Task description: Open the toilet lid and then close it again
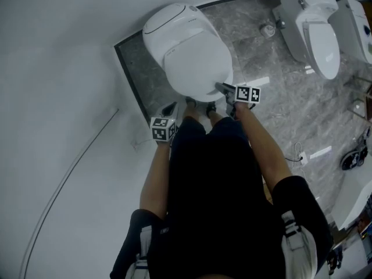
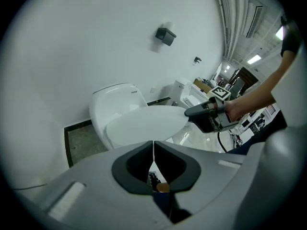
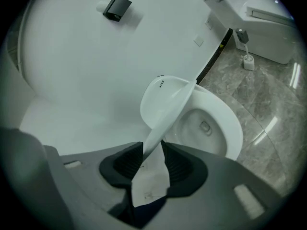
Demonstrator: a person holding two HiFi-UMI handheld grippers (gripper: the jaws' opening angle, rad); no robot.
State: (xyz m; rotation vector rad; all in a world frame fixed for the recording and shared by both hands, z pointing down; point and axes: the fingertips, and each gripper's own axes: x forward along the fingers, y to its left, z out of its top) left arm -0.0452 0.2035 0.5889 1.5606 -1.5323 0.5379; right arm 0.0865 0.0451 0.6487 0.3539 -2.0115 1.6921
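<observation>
A white toilet [image 1: 174, 22] stands on grey marble floor, its lid [image 1: 195, 63] lifted a little at the front. My right gripper [image 1: 222, 88] is at the lid's front edge. In the right gripper view that thin edge [image 3: 168, 109] runs between the right gripper [image 3: 152, 150] jaws, which are shut on it, and the open bowl [image 3: 206, 123] shows beneath. My left gripper [image 1: 170, 108] hangs left of the toilet's front, apart from it. The left gripper [image 2: 153, 143] is shut with nothing in it, facing the lid [image 2: 144, 123] and the right gripper [image 2: 189, 112].
Two more white toilets [image 1: 317, 28] [image 1: 354, 22] stand at the back right on the marble floor [image 1: 273, 109]. A white wall [image 1: 58, 97] rises left of the toilet, with a black box [image 2: 165, 35] mounted on it. The person's dark-clad legs [image 1: 215, 173] stand directly before the bowl.
</observation>
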